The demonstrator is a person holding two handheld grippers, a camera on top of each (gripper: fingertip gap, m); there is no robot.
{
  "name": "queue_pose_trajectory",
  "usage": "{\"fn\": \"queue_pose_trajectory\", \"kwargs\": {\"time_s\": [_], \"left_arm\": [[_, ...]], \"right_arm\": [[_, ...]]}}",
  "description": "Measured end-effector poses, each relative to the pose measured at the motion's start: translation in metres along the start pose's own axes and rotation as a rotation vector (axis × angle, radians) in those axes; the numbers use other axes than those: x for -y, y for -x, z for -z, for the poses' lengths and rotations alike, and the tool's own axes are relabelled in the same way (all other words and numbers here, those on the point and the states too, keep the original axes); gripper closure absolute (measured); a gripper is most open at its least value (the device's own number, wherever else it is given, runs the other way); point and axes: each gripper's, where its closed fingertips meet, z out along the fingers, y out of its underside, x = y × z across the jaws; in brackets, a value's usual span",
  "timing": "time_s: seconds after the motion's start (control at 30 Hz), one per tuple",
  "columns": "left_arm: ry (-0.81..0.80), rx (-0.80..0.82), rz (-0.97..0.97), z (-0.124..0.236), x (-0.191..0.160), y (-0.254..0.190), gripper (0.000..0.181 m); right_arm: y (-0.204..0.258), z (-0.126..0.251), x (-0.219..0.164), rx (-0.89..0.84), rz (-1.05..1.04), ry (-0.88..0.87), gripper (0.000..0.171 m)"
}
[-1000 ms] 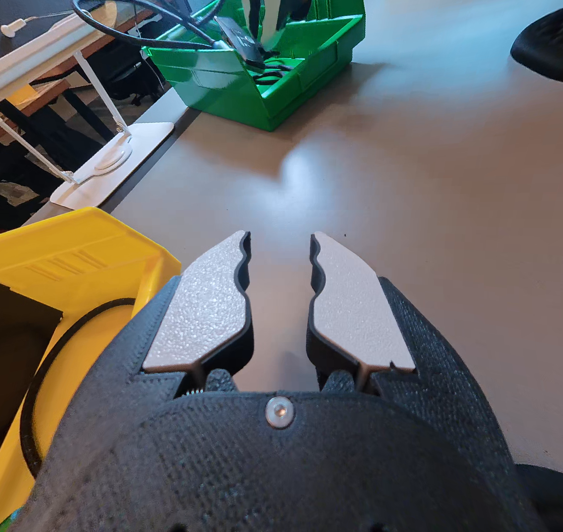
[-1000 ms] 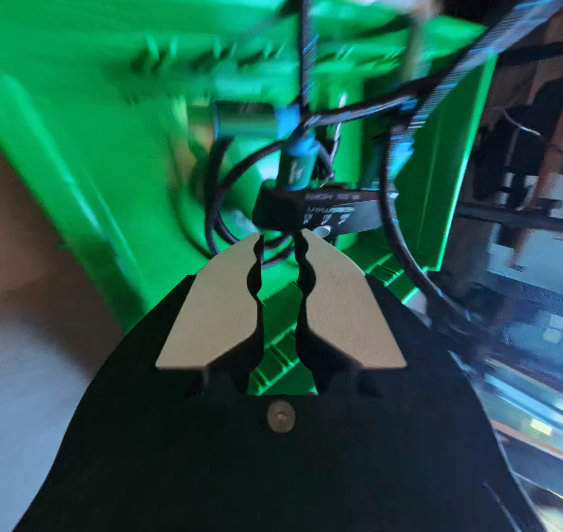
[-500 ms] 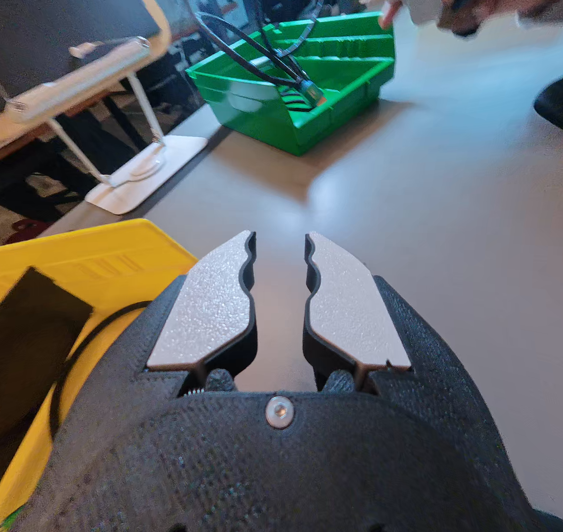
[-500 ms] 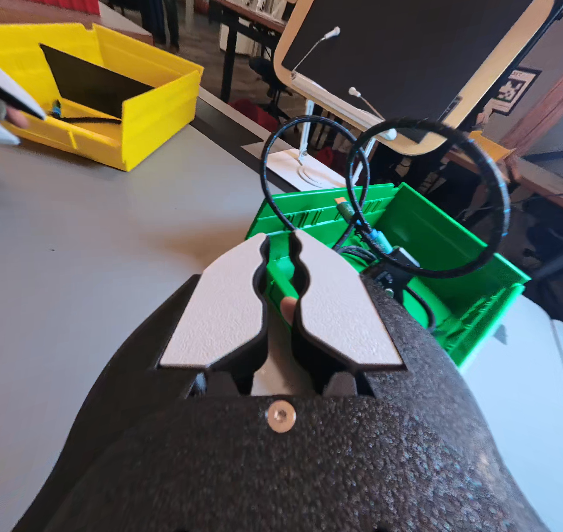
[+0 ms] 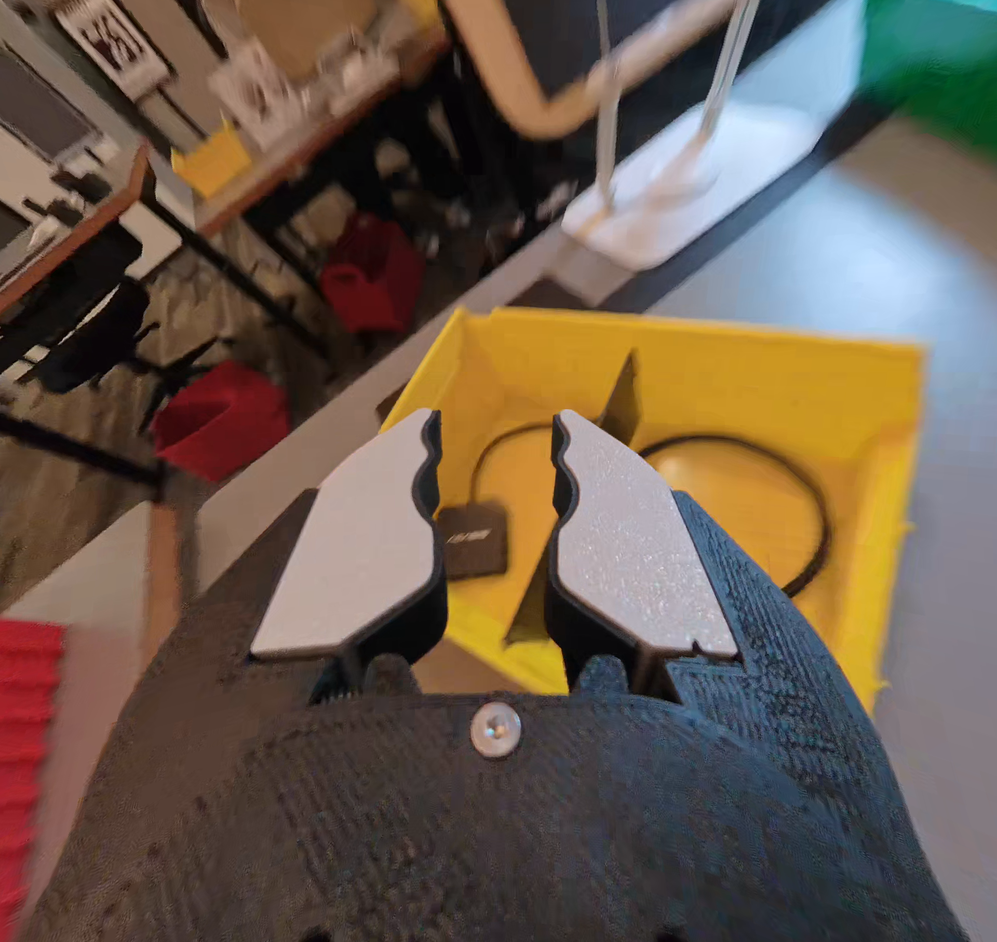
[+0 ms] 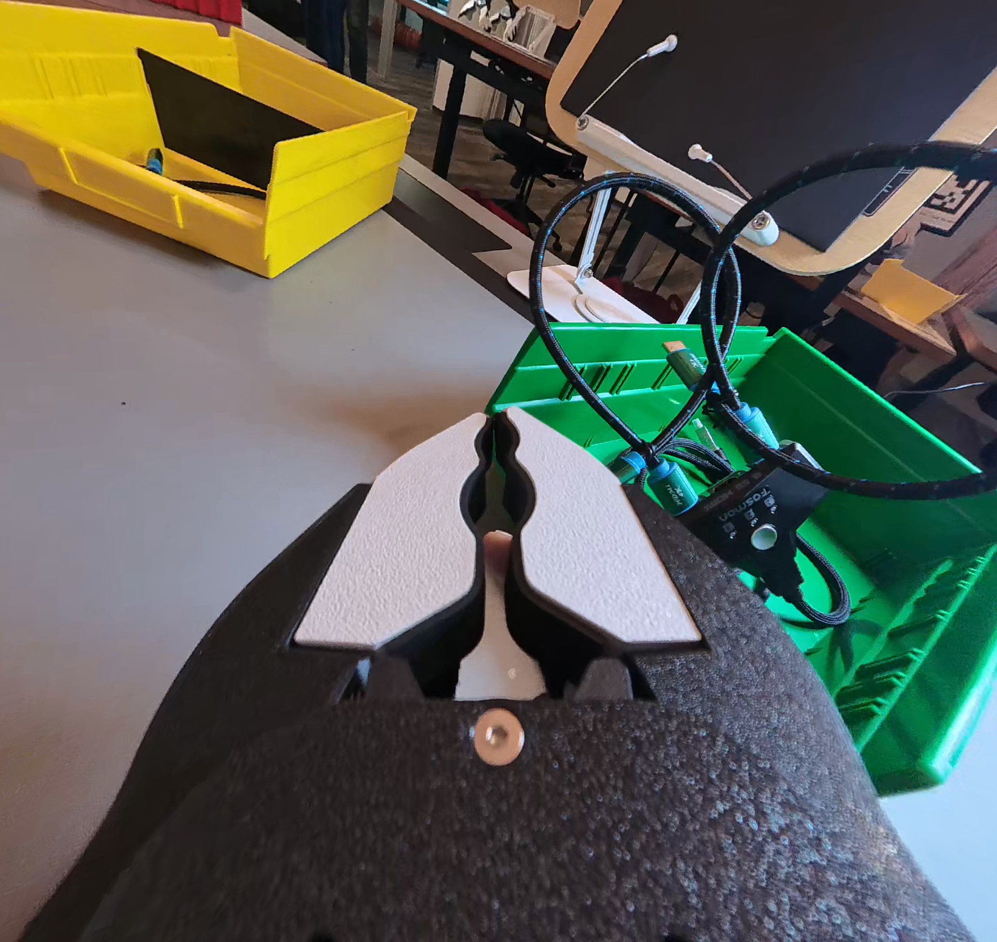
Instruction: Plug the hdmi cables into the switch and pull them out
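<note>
Your left gripper (image 5: 495, 430) has swung away from the open table and now hangs over the yellow bin (image 5: 701, 355), its view smeared by motion; your right gripper (image 6: 493, 417) has barely shifted beside the green bin (image 6: 890, 430). Your left fingers (image 5: 620, 538) are spread with a clear gap and hold nothing. Seen through that gap, a small flat black box (image 5: 475, 541) lies on the yellow floor, a thin black cable (image 5: 809, 495) curving round beyond a dark upright divider (image 5: 620, 393). Your right fingers (image 6: 410, 533) are nearly pressed together, tips almost meeting, with nothing pinched; a fingertip (image 6: 497, 549) shows behind them. The HDMI switch (image 6: 755, 517), a black rectangular body with a round silver button, sits tilted in the green bin just right of your right fingers, untouched. Braided black-and-blue HDMI cables (image 6: 723, 290) loop stiffly above it, with teal metallic plugs (image 6: 671, 484) at the switch's edge and one loose plug (image 6: 685, 363) by the ribbed back wall. Both grippers have pebbled grey pads on rough black printed bodies
</note>
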Motion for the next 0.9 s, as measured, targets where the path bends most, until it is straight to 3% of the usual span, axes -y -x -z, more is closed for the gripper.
{"fn": "queue_pose_trajectory", "kwargs": {"time_s": [0.17,0.4,0.5,0.67,0.9], "left_arm": [[0.365,-0.040,-0.175,-0.052,-0.055,0.027,0.144],[0.825,-0.257,-0.452,-0.098,-0.131,0.029,0.141],[1.090,-0.389,-0.331,-0.092,-0.163,0.019,0.125],[1.148,-0.483,-0.252,-0.107,-0.176,0.016,0.108],[1.249,-0.487,-0.173,-0.112,-0.191,0.019,0.108]], "right_arm": [[0.003,0.000,0.002,0.018,-0.007,-0.004,0.171],[0.011,-0.006,-0.004,0.051,0.003,0.027,0.171],[0.013,-0.007,-0.009,0.075,-0.008,0.036,0.171],[0.011,-0.012,-0.020,0.108,-0.060,0.060,0.170],[0.005,-0.018,-0.032,0.120,-0.132,0.089,0.170]]}}
